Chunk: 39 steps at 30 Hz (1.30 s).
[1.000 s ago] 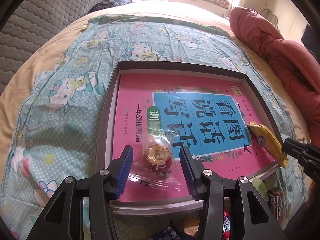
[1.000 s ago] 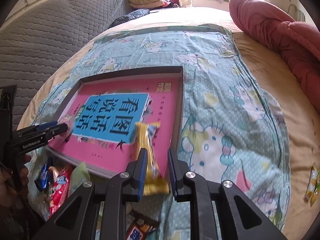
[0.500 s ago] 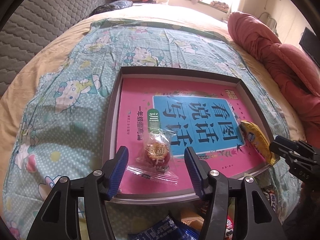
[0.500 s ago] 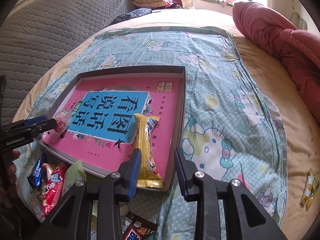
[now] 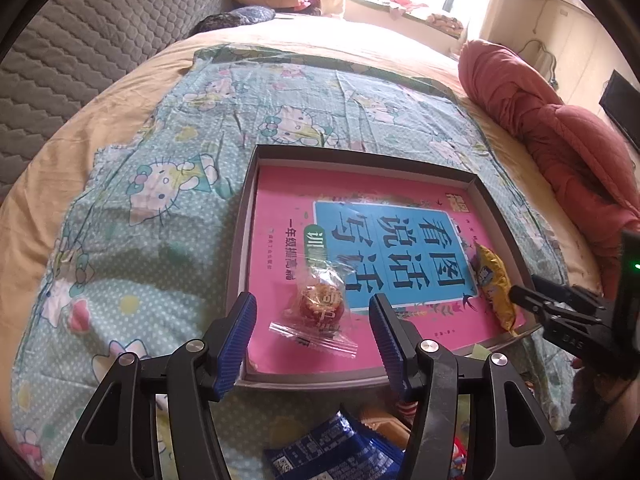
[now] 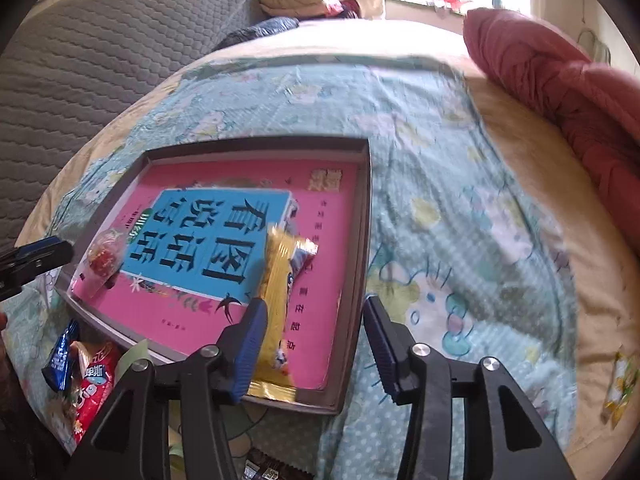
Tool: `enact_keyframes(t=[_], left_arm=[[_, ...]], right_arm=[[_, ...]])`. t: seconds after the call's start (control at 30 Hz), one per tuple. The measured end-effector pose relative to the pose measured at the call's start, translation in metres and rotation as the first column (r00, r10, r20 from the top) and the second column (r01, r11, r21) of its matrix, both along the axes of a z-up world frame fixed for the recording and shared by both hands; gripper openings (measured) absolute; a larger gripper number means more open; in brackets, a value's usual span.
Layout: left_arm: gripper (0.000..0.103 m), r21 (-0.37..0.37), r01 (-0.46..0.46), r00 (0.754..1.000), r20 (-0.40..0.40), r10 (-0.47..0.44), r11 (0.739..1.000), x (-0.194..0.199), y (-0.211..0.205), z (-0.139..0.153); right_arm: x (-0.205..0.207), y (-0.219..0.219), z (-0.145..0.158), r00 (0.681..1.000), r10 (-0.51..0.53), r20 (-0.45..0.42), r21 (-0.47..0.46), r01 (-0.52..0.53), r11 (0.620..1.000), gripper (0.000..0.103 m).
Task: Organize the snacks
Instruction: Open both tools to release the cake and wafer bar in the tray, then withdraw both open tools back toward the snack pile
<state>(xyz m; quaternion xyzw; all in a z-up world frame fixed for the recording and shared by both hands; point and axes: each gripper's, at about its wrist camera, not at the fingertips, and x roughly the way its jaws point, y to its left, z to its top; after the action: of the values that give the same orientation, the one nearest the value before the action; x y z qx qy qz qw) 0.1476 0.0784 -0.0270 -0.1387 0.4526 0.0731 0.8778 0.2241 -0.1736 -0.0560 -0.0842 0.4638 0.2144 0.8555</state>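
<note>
A grey tray point(image 5: 239, 240) with a pink book point(image 5: 360, 196) in it lies on the bed. A red candy in a clear wrapper point(image 5: 322, 305) rests on the book. My left gripper point(image 5: 314, 318) hovers open just above and in front of the candy, both pads clear of it. In the right wrist view a yellow snack bar point(image 6: 278, 300) lies in the tray point(image 6: 363, 240), its near end over the rim. My right gripper point(image 6: 315, 312) is opening. The bar sits by the left pad, and neither pad presses on it.
Loose snacks lie in front of the tray: a blue packet point(image 6: 62, 356), a red packet point(image 6: 94, 384) and a dark one point(image 6: 264, 472). A yellow packet point(image 6: 620, 384) lies far right on the sheet. A pink duvet point(image 5: 560, 140) is bunched at the right, and a grey headboard point(image 6: 80, 80) stands at the left.
The right jaws have opened off the yellow bar, which now lies in the tray. The left jaws widened and drew back and up from the candy.
</note>
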Motion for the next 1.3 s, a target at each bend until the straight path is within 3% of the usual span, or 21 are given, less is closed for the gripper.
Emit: enact_keyframes(t=[0.13, 0.3, 0.43, 0.77, 1.07, 1.3], left_arm=[[0.061, -0.002, 0.002, 1.000, 0.009, -0.002, 1.000, -0.005, 0.000, 0.005], [0.061, -0.006, 0.006, 1.000, 0.019, -0.006, 1.000, -0.012, 0.001, 0.011], [0.066, -0.013, 0.006, 0.999, 0.039, -0.005, 1.000, -0.017, 0.002, 0.020], [0.066, -0.023, 0.013, 0.997, 0.076, -0.011, 1.000, -0.034, 0.002, 0.043], [0.067, -0.019, 0.025, 0.996, 0.083, -0.023, 1.000, -0.048, 0.000, 0.052], [0.067, -0.011, 0.036, 0.998, 0.061, -0.035, 0.999, -0.058, -0.003, 0.048]], right_arm=[[0.007, -0.012, -0.002, 0.998, -0.037, -0.043, 0.071, 0.040, 0.997, 0.050], [0.008, -0.017, 0.001, 0.997, -0.058, -0.047, 0.091, 0.062, 0.994, 0.050], [0.003, -0.016, 0.015, 0.999, -0.034, 0.003, 0.124, 0.033, 0.992, 0.050], [-0.019, -0.019, 0.056, 0.991, 0.013, 0.130, 0.251, -0.046, 0.967, 0.055], [-0.029, -0.031, 0.067, 0.989, -0.005, 0.147, 0.317, -0.042, 0.947, 0.059], [-0.039, -0.036, 0.069, 0.988, -0.009, 0.155, 0.316, -0.041, 0.948, 0.061]])
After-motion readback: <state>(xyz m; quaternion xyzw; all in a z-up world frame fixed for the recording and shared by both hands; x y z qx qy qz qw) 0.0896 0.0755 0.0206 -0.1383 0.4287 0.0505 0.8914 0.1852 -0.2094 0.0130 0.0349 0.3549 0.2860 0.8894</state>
